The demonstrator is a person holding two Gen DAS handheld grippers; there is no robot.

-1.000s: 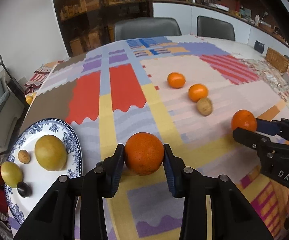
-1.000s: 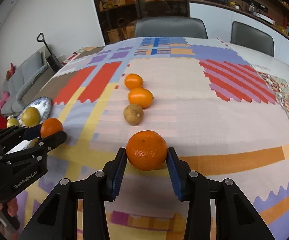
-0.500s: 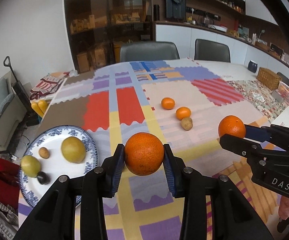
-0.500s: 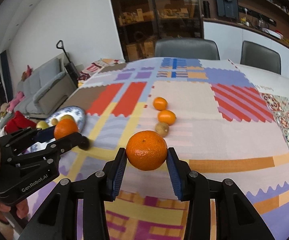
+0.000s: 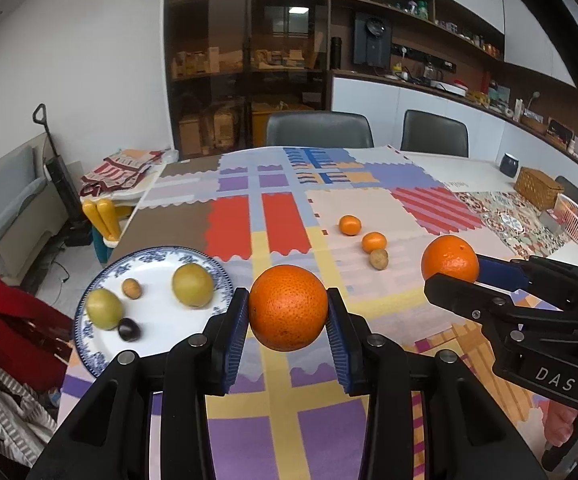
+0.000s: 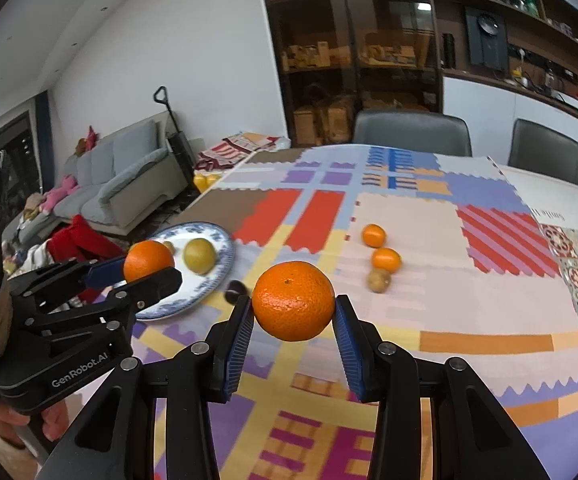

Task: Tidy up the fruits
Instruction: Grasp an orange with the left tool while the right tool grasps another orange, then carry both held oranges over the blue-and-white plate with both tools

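Above the tablecloth (image 5: 281,432), both grippers clamp oranges; 3 fruits (image 5: 374,242) lie beyond.

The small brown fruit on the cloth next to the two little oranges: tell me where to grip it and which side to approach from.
Grip the brown fruit across its middle, coming down from above. It is round and lies low on the tablecloth. A small orange sits close behind it, so set the fingers left and right as the left wrist view shows it, where the cloth looks bare. Both hand-held grippers already hold oranges, so one must unload first.
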